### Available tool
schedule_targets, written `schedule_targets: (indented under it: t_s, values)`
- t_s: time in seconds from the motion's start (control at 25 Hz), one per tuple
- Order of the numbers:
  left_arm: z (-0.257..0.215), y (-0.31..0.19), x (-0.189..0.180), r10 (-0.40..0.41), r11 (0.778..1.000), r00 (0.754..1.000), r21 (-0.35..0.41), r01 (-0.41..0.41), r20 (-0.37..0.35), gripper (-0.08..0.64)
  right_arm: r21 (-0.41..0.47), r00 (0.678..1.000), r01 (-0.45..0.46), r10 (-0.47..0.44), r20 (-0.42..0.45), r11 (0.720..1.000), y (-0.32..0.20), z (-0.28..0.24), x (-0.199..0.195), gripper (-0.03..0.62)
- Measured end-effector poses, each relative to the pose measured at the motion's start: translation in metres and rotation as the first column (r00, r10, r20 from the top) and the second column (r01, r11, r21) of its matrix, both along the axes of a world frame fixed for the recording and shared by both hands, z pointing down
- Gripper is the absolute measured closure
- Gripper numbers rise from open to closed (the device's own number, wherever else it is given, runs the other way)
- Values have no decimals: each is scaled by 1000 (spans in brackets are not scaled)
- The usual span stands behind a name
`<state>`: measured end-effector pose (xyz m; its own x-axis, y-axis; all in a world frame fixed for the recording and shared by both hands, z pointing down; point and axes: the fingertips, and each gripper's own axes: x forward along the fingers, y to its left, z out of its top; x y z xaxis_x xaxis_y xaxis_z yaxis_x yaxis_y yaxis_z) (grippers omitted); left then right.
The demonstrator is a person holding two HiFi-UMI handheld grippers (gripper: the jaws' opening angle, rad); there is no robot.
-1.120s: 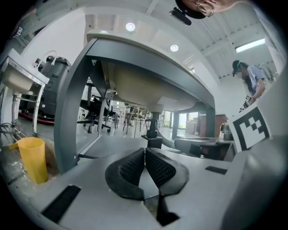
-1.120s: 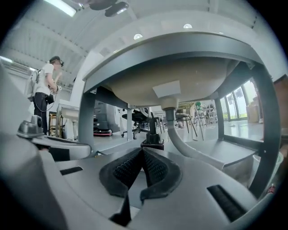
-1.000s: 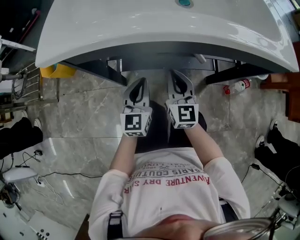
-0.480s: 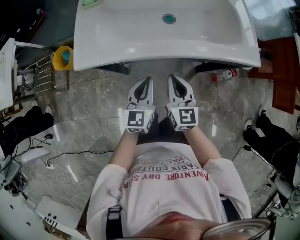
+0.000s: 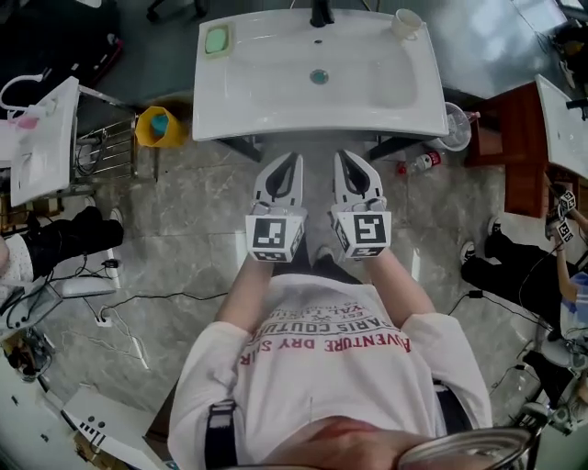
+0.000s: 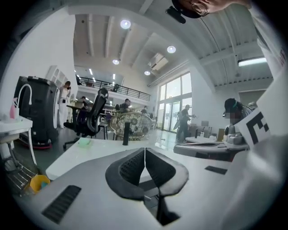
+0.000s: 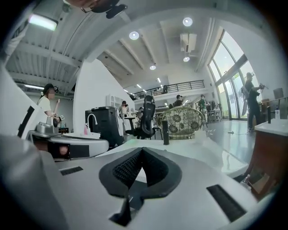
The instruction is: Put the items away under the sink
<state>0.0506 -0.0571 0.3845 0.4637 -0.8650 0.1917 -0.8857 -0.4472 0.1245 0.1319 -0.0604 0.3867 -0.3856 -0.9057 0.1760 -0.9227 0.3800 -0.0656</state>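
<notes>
In the head view, the white sink (image 5: 276,101) is in front of me, with a green soap (image 5: 218,40) at its back left, a black tap (image 5: 321,13) at the back and a cup (image 5: 407,22) at the back right. A plastic bottle with a red cap (image 5: 421,163) lies on the floor under the sink's right end. My left gripper (image 5: 293,159) and right gripper (image 5: 341,156) are held side by side just before the sink's front rim, both shut and empty. The left gripper view shows shut pads (image 6: 144,151) level with the sink top; the right gripper's (image 7: 141,151) pads meet too.
A yellow bucket (image 5: 158,126) stands left of the sink beside a metal rack (image 5: 106,147). A second white basin (image 5: 41,138) is at far left and wooden furniture (image 5: 514,119) at right. Cables (image 5: 119,317) trail over the marble floor. People stand in the hall beyond.
Both grippers have risen from below the sink's rim to about its top. The head view has pulled up and back, so the whole sink and its soap, tap and cup now show.
</notes>
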Motion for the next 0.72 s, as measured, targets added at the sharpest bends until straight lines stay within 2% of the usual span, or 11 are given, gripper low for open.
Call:
schedule_targets:
  t_s: [0.16,0.36,0.52,0.72]
  values:
    - [-63,6,1,-9,997,1000,79,10,-9,533,66,1000,-18,18,5,998,5,-62,8,568]
    - [-117,23,9,-6,988,1000,153,7,-8,532,126,999,-29,26,28,992,18,-118,15,568]
    - [-144,34,12,-22,980,1000,196,22,0,532,163,999,-32,30,15,986,30,-143,24,568]
    - [-156,51,9,-44,975,999,220,38,19,533,188,1000,-24,21,15,982,48,-153,31,568]
